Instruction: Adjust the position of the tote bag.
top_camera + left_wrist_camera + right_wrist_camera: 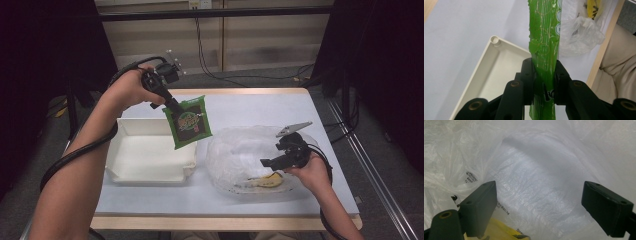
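The right hand-held gripper [272, 161], in the lower right of the high view, has its jaws spread wide at the clear plastic bag [240, 150], where a yellow packet [267, 180] lies inside on the bench [300, 110]. Farther up, left of center, the left hand-held gripper [172, 106] pinches the top edge of the green snack packet [189, 121]. The packet hangs in the air over the right edge of the white tray [145, 155].
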{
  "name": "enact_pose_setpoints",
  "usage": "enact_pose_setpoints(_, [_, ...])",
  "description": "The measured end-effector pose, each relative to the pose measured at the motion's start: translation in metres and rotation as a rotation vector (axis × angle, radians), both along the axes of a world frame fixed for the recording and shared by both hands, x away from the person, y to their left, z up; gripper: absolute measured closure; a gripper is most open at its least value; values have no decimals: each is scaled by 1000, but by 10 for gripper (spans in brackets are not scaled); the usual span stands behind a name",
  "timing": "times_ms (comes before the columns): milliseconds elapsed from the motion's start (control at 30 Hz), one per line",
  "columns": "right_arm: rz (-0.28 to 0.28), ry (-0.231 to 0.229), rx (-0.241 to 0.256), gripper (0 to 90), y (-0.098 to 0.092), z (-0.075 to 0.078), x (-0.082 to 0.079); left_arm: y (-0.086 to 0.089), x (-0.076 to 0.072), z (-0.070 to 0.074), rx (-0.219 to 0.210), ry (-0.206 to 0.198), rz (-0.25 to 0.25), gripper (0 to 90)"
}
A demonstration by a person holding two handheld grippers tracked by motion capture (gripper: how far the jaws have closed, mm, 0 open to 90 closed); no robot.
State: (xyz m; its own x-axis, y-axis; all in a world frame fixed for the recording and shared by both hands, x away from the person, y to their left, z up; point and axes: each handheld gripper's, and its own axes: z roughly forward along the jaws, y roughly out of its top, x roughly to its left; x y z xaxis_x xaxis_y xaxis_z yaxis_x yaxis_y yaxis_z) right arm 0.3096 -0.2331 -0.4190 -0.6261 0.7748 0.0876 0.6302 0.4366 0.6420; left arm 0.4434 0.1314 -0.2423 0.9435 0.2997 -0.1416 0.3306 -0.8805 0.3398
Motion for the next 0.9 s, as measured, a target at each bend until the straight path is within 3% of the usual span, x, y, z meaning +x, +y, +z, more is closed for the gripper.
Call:
enact_pose_setpoints(67, [4,1,1,133,-1,-1,0,2,0,-2,-12,-11,19,751])
enact_pose_setpoints(133, [5,8,0,133,0,-2,0,6,3,-3,12,0,2,751])
enact_pose_setpoints(200, [2,11,-10,135,0,-3,0,8,4,-4,6,-3,17,751])
enact_pose_setpoints(233, [1,13,-8,135,0,-3,0,10,7,-5,10,-11,-8,752])
enact_pose_setpoints(267, [4,7,-5,134,0,-3,0,11,6,-7,8,-8,10,752])
enact_pose_setpoints(367, [5,14,-5,135,-2,-4,-4,15,10,-7,24,-8,-3,752])
enact_pose_setpoints(400, [5,14,-6,135,-3,-4,-4,15,10,-7,35,-6,6,752])
enact_pose_setpoints(433, [-3,15,-4,134,-4,-4,-4,16,10,-9,16,-9,26,752])
enact_pose_setpoints(467, [-3,13,-1,134,-4,-4,-5,17,12,-9,31,-7,6,752])
enact_pose_setpoints(633, [-7,24,8,135,-6,-5,-7,21,16,-19,32,-16,39,752])
enact_pose_setpoints(667, [-2,18,3,135,-7,-5,-7,22,19,-19,62,-16,10,752])
enact_pose_setpoints(733, [-6,22,10,134,-8,-6,-8,23,19,-23,44,-9,36,752])
enact_pose_setpoints(800, [-3,20,9,134,-8,-5,-8,23,21,-23,72,-14,15,752])
enact_pose_setpoints(900, [-1,19,16,134,-8,-3,-10,25,23,-26,70,-19,18,752])
